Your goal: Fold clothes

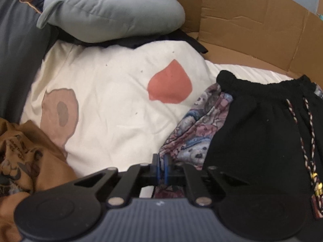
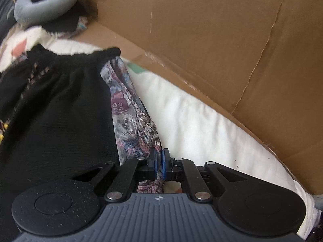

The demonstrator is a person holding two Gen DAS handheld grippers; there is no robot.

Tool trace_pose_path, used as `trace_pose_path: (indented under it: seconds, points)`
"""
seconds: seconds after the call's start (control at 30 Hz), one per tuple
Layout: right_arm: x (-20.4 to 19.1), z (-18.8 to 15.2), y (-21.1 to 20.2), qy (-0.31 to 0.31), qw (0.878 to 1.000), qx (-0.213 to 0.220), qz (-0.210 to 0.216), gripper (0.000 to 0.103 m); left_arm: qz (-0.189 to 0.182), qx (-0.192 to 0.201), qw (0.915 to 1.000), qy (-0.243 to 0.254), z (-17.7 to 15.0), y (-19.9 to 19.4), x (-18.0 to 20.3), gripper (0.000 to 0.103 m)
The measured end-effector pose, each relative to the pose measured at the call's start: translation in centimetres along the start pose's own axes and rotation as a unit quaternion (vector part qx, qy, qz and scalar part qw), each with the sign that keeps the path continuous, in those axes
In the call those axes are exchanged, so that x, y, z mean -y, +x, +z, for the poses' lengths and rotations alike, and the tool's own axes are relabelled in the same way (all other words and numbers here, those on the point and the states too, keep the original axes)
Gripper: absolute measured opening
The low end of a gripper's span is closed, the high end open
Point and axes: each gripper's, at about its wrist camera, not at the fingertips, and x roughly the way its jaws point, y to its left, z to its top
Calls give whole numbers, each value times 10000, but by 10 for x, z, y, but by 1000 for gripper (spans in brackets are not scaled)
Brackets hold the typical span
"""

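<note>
A pair of black shorts [image 1: 258,125] with patterned tapestry side panels [image 1: 193,133] and a braided drawstring [image 1: 310,141] lies flat on the white bedding [image 1: 113,100]. My left gripper [image 1: 162,167] is shut on the left patterned side panel at its lower edge. In the right wrist view the same shorts [image 2: 60,111] spread to the left. My right gripper [image 2: 159,161] is shut on the right patterned panel [image 2: 129,109], with the cloth pinched between the blue pads. The waistband [image 2: 97,53] points away from both grippers.
A cardboard wall [image 2: 201,40] rises close behind and right of the shorts. A grey ring pillow [image 1: 109,14] lies at the far end of the bed. A brown printed garment [image 1: 24,151] is heaped at the left. The cream cover shows a pink heart [image 1: 169,82].
</note>
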Motion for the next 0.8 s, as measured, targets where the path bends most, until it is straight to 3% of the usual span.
trace_pose_path:
  seconds: [0.07,0.2,0.33,0.43,0.47,0.8]
  points:
    - [-5,-2,5,-168,9998,-23,-96,4,28,-57,10000,52,3,1,2,5]
    - [3,5,0,157,9999,19,58,7,-57,-125,9998,-107,10,-6,0,13]
    - [8,13,-13,357,9985,352,231,12,-127,162,9997,-118,16,-17,2,30]
    - [7,23,-10,396,9979,437,284,33,-204,116,9997,-71,22,-11,9,34]
    - [5,26,-5,393,9979,431,295,36,-217,104,9997,-44,24,-8,12,34]
    - [-13,39,29,425,9971,323,536,38,-132,114,9998,97,37,16,30,39]
